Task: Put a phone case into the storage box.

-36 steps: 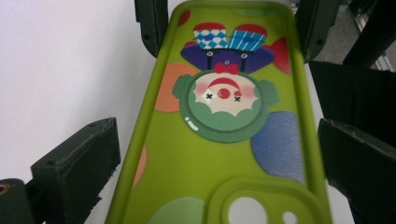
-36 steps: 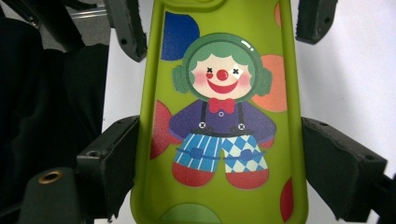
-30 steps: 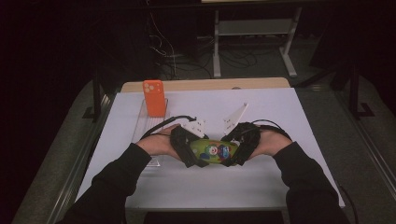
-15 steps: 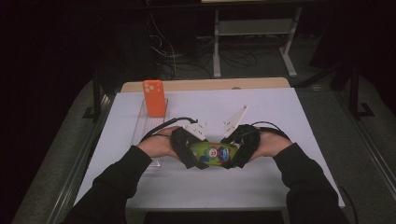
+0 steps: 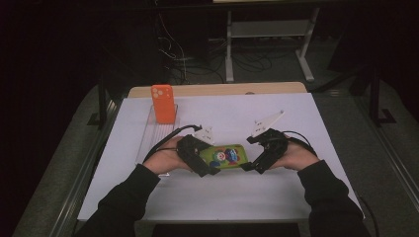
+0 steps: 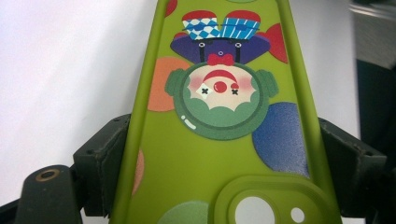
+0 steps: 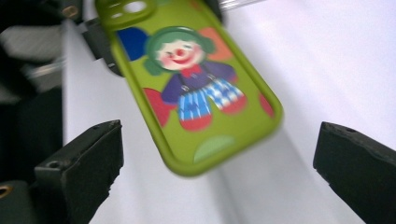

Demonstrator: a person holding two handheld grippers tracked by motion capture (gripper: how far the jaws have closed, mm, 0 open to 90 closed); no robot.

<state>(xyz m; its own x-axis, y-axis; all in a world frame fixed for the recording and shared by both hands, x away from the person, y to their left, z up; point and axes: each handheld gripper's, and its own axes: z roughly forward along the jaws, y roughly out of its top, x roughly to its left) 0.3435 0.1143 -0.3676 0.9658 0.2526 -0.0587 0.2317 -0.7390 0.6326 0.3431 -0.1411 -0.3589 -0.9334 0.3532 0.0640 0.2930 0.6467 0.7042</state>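
Your green phone case [image 5: 226, 156] looks soft and rubbery, with rounded corners, a raised edge and a clown picture in red, blue and purple. It sits in the middle of the white bench [image 5: 306, 123]. Your left gripper [image 5: 210, 166] pinches its camera-hole end. Your right gripper [image 5: 248, 167], at 3 o'clock from it, has just spread wide and lets go. An orange case [image 5: 163, 103] stands at 11 o'clock.

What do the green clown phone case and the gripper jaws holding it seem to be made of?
Green phone case: probably soft silicone or rubbery plastic, matte, with rounded moulded edges and a printed clown. Left gripper jaws: likely hard black plastic, dull and slightly rough.
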